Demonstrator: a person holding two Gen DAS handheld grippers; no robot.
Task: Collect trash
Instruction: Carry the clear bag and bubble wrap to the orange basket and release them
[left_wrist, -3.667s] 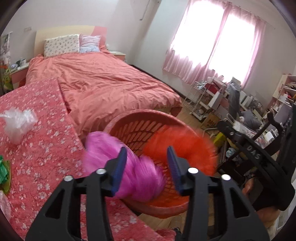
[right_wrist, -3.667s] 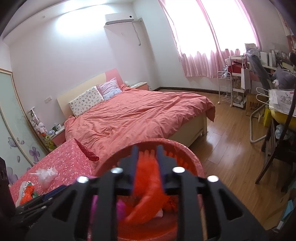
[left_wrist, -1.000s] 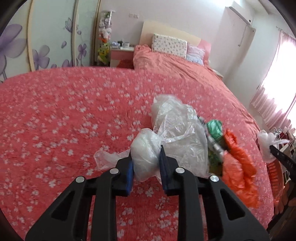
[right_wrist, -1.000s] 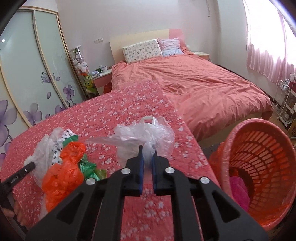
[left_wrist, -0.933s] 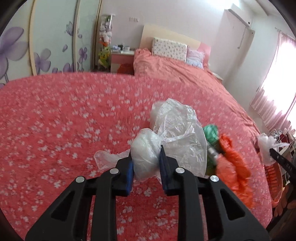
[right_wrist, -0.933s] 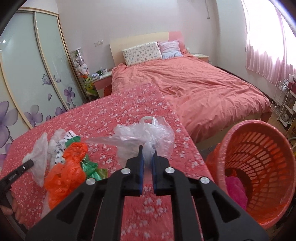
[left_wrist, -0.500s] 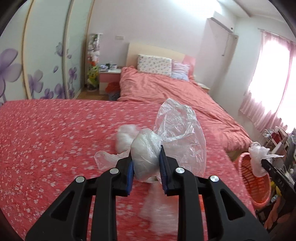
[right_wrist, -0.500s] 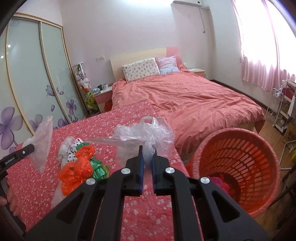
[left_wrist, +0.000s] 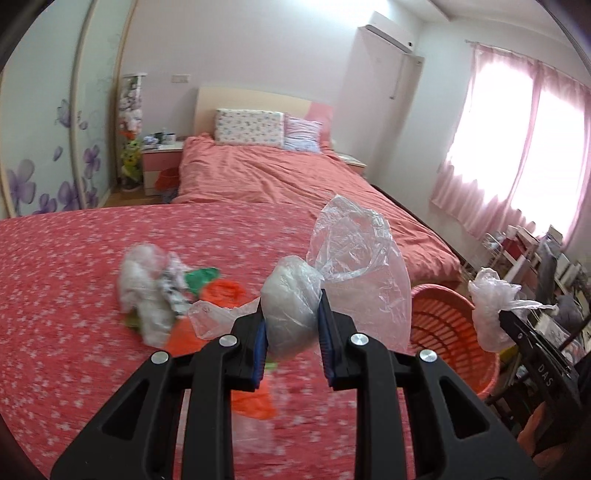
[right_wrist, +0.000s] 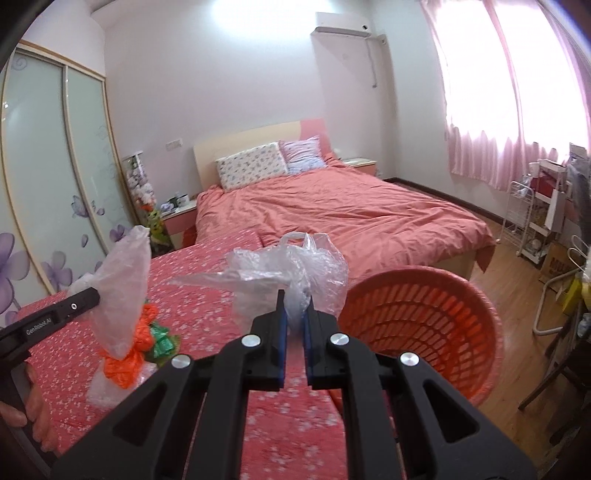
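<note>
My left gripper (left_wrist: 291, 332) is shut on a clear plastic bag (left_wrist: 354, 266) and holds it above the floral red cover (left_wrist: 66, 295). My right gripper (right_wrist: 294, 317) is shut on another clear plastic bag (right_wrist: 295, 269), held beside the orange laundry basket (right_wrist: 424, 325). The basket also shows in the left wrist view (left_wrist: 443, 332), with the right gripper's bag (left_wrist: 489, 306) over its rim. In the right wrist view the left gripper's bag (right_wrist: 122, 288) hangs at the left.
A pile of trash lies on the cover: white, green and orange bags (left_wrist: 177, 295), also in the right wrist view (right_wrist: 140, 347). A made bed (right_wrist: 332, 218) is behind. Wood floor, a wire rack (right_wrist: 535, 221) and chairs stand at the right.
Both grippers have lifted their clear bags off the cover and swung right toward the orange basket. The pile of remaining bags now lies lower and to the left.
</note>
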